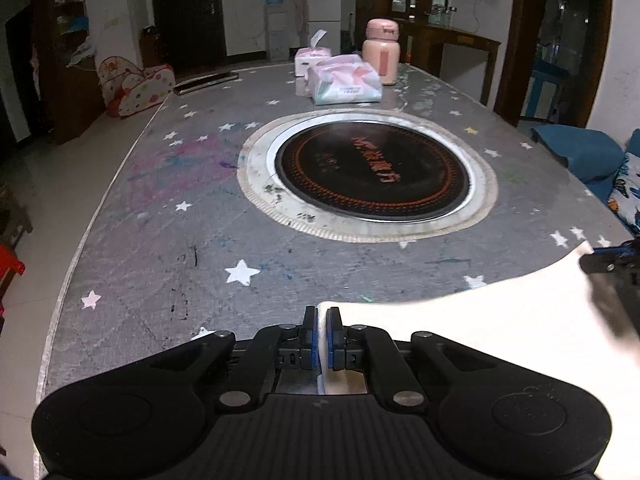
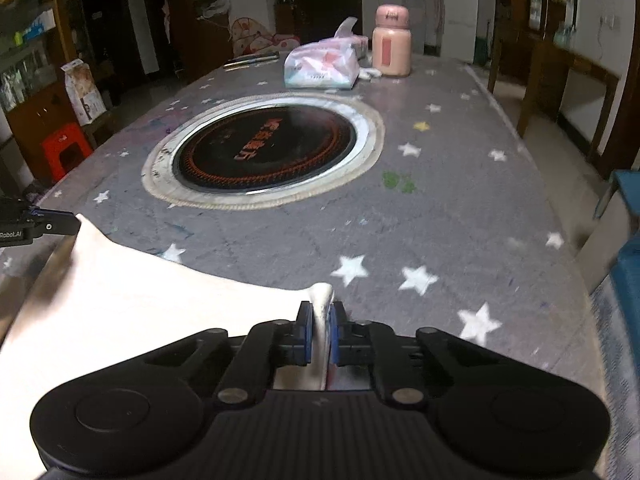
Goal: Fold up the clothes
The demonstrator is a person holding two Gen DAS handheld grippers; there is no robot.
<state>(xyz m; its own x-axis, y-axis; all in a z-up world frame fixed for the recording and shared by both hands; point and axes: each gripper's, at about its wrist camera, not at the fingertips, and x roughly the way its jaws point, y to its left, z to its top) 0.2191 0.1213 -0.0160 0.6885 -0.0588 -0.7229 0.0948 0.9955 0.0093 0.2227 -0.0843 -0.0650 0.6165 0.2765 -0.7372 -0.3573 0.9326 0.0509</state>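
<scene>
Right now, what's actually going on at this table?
A person is holding a white garment stretched between two handheld grippers over the star-patterned table. The left gripper is shut on one corner of the cloth and the right gripper is shut on another, with fabric bunched between its pads. The cloth spans the near edge of the table, short of the round inset hotplate. No fold is visible yet.

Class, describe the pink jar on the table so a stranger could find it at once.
Start at the round black cooktop set in the star-patterned table. Beyond it, at the far end, stands the pink jar behind two soft tissue packs. It alone is tall, rigid and capped with a domed lid.
</scene>
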